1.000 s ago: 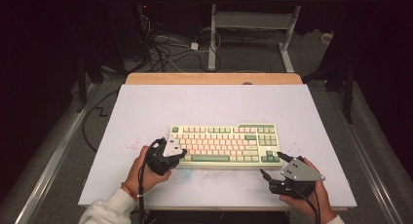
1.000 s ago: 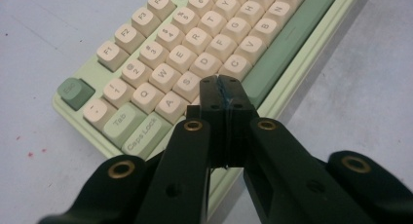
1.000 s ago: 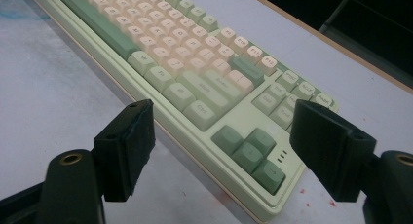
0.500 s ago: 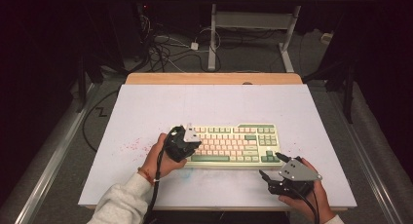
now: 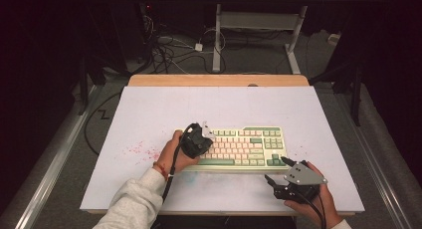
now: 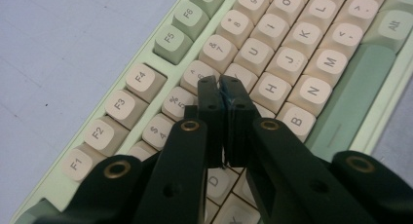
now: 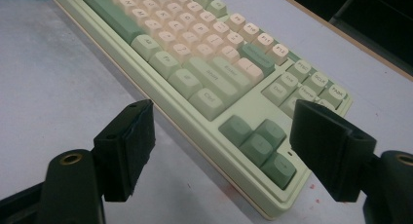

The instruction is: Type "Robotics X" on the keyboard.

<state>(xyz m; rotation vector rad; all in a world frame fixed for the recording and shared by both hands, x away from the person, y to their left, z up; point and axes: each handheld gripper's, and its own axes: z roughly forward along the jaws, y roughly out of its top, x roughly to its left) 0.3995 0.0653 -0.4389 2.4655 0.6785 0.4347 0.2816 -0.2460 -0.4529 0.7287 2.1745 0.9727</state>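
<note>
Keyboard (image 5: 244,147), centre frame: rigid, light, best held by its edges; left gripper (image 6: 221,87) fingers clenched empty over keys, right gripper (image 7: 221,151) fingers released.

Grey sleeve (image 5: 130,205), red wristband (image 5: 159,169), black hand-held grippers (image 5: 279,181)

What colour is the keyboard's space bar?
Muted green, like the case; the space bar shows best in the left gripper view, beside cream letter keys.

the left gripper (image 5: 205,134) is held in the left hand (image 5: 171,152), wrist bent inward, its jaws pressed together with nothing between them. the right gripper (image 5: 277,171) sits low in the right hand (image 5: 311,201), jaws spread wide and pointing up-left in the high view.
</note>
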